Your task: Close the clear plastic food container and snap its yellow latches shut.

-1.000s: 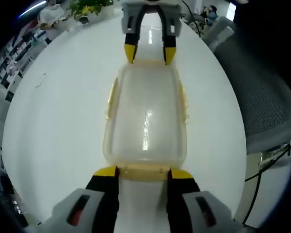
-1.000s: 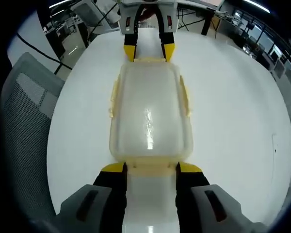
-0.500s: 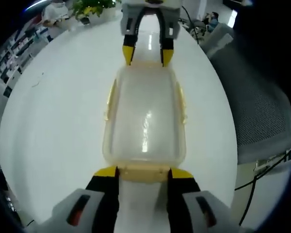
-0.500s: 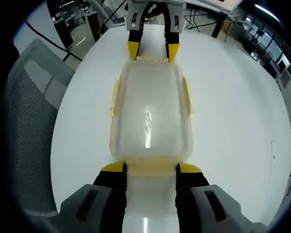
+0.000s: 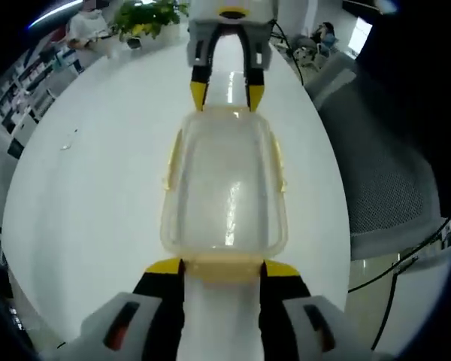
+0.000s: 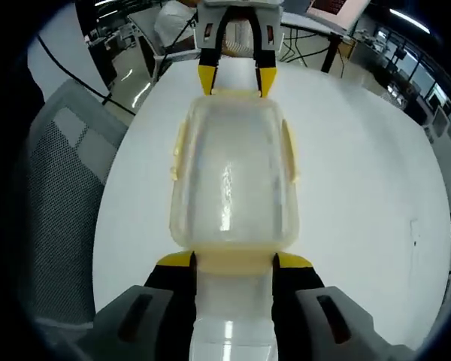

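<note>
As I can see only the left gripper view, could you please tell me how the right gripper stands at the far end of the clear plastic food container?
Observer: In the right gripper view, the right gripper has its yellow-tipped jaws apart. One sits at each side of the pale yellow end latch of the clear plastic food container.
Operator: Thank you. What lies behind my left gripper?
Observer: Beyond the left gripper, past the far edge of the white table, a pinkish screen sits on a desk.
</note>
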